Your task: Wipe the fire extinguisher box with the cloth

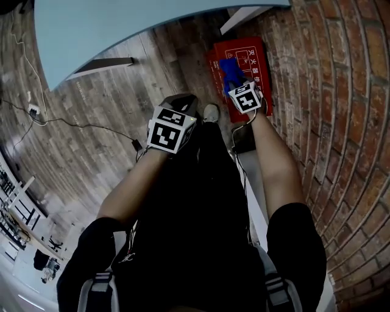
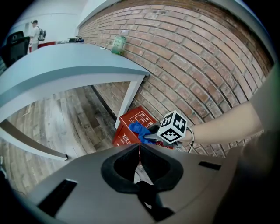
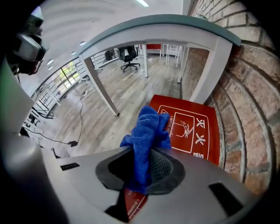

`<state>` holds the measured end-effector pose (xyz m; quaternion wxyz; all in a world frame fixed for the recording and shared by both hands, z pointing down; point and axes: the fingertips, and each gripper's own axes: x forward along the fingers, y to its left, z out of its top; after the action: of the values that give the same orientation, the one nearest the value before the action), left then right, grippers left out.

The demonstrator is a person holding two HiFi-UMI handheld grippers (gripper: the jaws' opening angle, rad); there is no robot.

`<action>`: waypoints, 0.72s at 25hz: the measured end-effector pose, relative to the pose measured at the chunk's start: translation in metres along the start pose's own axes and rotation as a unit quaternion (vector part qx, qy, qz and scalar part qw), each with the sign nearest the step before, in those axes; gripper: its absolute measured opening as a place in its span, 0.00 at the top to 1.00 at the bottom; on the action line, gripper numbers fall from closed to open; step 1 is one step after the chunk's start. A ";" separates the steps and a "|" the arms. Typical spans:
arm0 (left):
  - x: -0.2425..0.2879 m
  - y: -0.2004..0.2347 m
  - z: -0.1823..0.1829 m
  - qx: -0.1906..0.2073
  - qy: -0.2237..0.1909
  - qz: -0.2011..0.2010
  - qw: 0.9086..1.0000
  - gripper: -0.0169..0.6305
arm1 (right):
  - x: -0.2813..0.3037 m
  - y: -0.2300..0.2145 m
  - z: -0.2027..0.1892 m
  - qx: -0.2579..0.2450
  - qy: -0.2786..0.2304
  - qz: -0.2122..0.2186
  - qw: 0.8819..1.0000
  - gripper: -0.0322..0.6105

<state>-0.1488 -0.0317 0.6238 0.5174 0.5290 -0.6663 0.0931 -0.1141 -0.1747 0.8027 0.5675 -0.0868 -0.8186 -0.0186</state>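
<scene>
A red fire extinguisher box (image 1: 244, 67) stands on the wood floor against the brick wall, beside a table leg; its top shows white print (image 3: 192, 129). My right gripper (image 3: 142, 164) is shut on a blue cloth (image 3: 146, 133), which hangs over the box's near-left part (image 1: 230, 72). In the left gripper view the box (image 2: 133, 124) and cloth (image 2: 139, 129) lie ahead, with the right gripper's marker cube behind them. My left gripper (image 2: 139, 155) is shut with nothing in it, held above the floor left of the box (image 1: 172, 128).
A light blue table (image 1: 140, 30) with white legs (image 1: 247, 17) stands over the floor beyond the box. The brick wall (image 1: 341, 122) runs along the right. A cable and charger (image 1: 135, 145) lie on the floor at left. A green bottle (image 2: 118, 44) stands on the table.
</scene>
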 end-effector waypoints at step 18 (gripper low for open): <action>-0.006 -0.040 0.012 0.025 0.007 0.006 1.000 0.96 | -0.046 -0.088 -0.082 0.193 -0.014 -0.109 0.975 0.82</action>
<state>-0.1240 -0.0529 0.5965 0.5083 0.5370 -0.6630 0.1168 -0.0369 -0.2773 0.7953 0.5565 0.1140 -0.8192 0.0795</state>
